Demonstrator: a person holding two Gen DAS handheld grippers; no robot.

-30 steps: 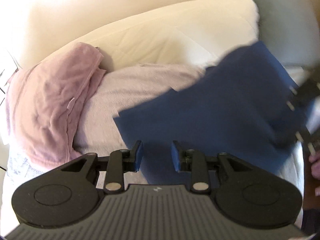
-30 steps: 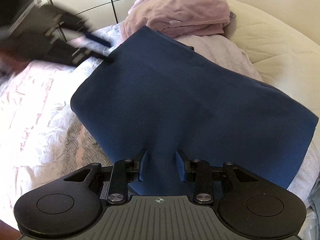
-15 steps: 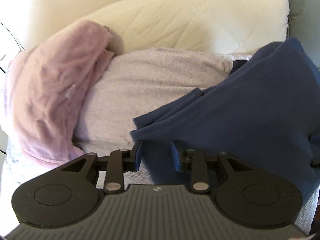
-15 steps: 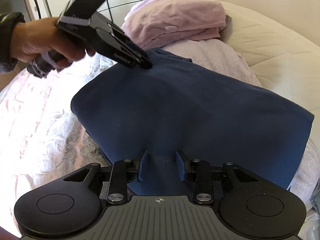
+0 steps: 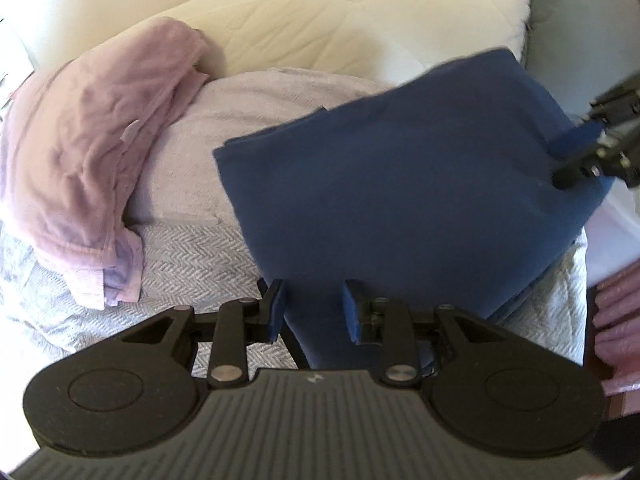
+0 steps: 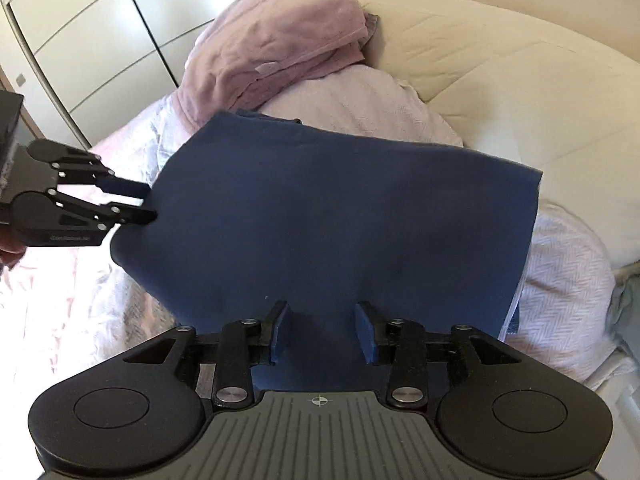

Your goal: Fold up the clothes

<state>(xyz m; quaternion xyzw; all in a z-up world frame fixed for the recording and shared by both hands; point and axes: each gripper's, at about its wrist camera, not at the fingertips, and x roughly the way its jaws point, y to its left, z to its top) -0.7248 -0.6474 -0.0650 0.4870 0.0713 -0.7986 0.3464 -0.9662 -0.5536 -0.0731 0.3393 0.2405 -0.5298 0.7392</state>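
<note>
A folded navy blue garment [image 5: 400, 176] lies on the bed, also in the right wrist view [image 6: 340, 216]. My left gripper [image 5: 314, 306] sits at its near edge with jaws apart around a fold of the cloth; it shows in the right wrist view [image 6: 146, 202] at the garment's left edge. My right gripper [image 6: 322, 330] sits at the opposite edge, jaws apart with cloth between them; it shows in the left wrist view [image 5: 572, 160] at the garment's right side. Neither visibly pinches the cloth.
A folded pink garment [image 5: 80, 128] lies left of the blue one, also in the right wrist view [image 6: 280, 44]. A lilac pillow [image 5: 256, 96] and a cream quilted pillow [image 5: 320, 16] lie behind. The bed cover [image 5: 192, 248] is herringbone. Wardrobe doors [image 6: 80, 40] stand beyond.
The blue garment came down flat on the bed as a folded rectangle. My left gripper lowered from the garment's top to its edge and its jaws widened.
</note>
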